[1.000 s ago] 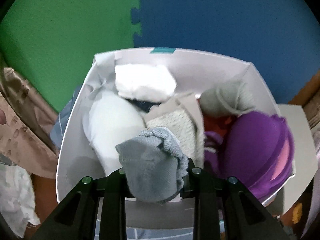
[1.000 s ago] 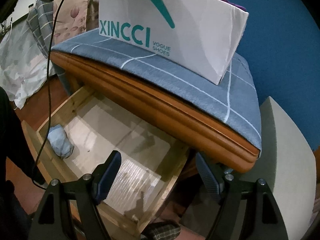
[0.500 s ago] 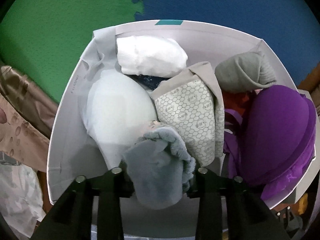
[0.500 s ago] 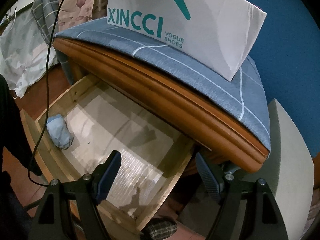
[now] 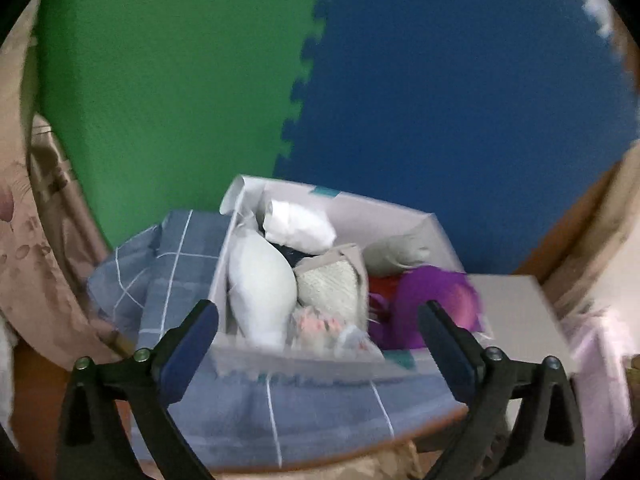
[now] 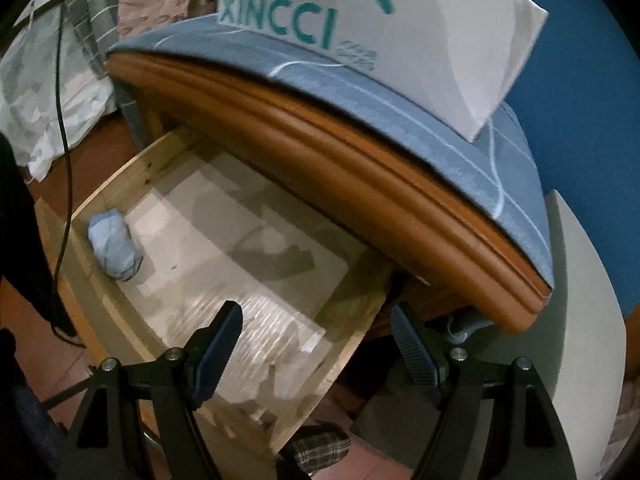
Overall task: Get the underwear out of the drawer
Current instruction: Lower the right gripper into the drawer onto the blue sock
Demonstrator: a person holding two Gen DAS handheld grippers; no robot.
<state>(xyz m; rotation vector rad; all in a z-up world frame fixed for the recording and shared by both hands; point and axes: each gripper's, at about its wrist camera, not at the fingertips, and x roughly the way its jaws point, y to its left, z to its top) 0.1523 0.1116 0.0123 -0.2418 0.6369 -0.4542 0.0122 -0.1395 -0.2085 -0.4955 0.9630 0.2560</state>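
1. Since a second ago, the left gripper (image 5: 318,328) has been letting go of the grey bundle it was clamping; its jaws have just been opening and are now standing wide with nothing between them, and the white box (image 5: 436,228) is sitting farther from the camera than before.
2. That grey bundle is blurring into the near end of the box (image 5: 348,336); I cannot pick it out cleanly among the white (image 5: 260,284), mesh-patterned (image 5: 332,288) and purple (image 5: 432,304) clothing packed inside.
3. Only the left wrist view is showing the box's contents, with the checked blue cloth (image 5: 280,408) under it and green (image 5: 168,80) and blue (image 5: 460,100) foam mats behind.
4. The right gripper (image 6: 316,344) is hanging with jaws wide and empty, as before, above the open wooden drawer (image 6: 360,296).
5. Only the right wrist view is showing the drawer's inside: one light blue rolled underwear (image 6: 114,244) is lying near its far left corner, well apart from the jaws.
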